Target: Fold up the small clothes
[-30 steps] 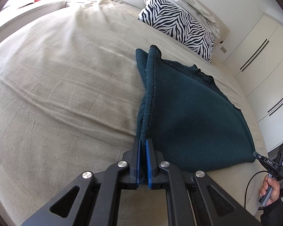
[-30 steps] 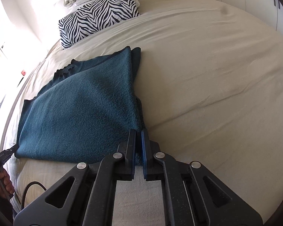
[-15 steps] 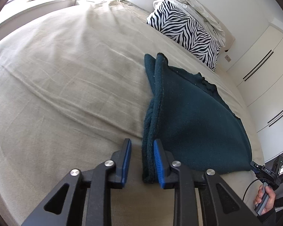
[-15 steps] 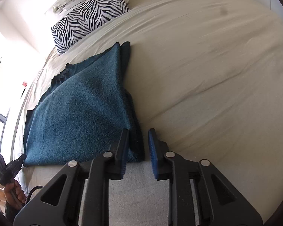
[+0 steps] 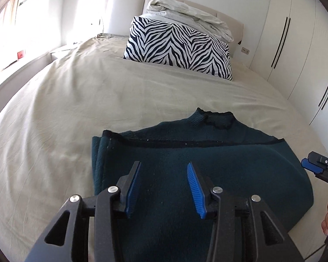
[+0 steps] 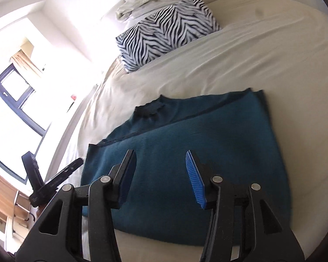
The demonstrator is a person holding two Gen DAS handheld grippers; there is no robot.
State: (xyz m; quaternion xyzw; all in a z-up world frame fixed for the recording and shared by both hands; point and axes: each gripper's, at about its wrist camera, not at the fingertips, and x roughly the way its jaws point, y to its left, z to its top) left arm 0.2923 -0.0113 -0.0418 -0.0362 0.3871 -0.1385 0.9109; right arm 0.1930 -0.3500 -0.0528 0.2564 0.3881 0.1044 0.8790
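Observation:
A dark teal knit sweater [image 5: 207,152] lies folded in half on the beige bed sheet [image 5: 76,100], its collar toward the pillow. It also shows in the right wrist view [image 6: 207,139]. My left gripper [image 5: 163,173] is open and empty, held above the sweater's near left part. My right gripper [image 6: 160,161] is open and empty, held above the sweater's near edge. The right gripper's tip shows at the right edge of the left wrist view [image 5: 317,168]. The left gripper shows at the left of the right wrist view [image 6: 54,179].
A zebra-print pillow [image 5: 177,48] with a crumpled white duvet [image 5: 190,19] on top lies at the headboard. White wardrobe doors [image 5: 299,50] stand to the right of the bed. A window [image 6: 8,113] is on the left wall.
Both grippers opened and let go of the sweater's side edges, then drew back and lifted. The sweater now lies flat and folded, and both cameras have turned toward the headboard.

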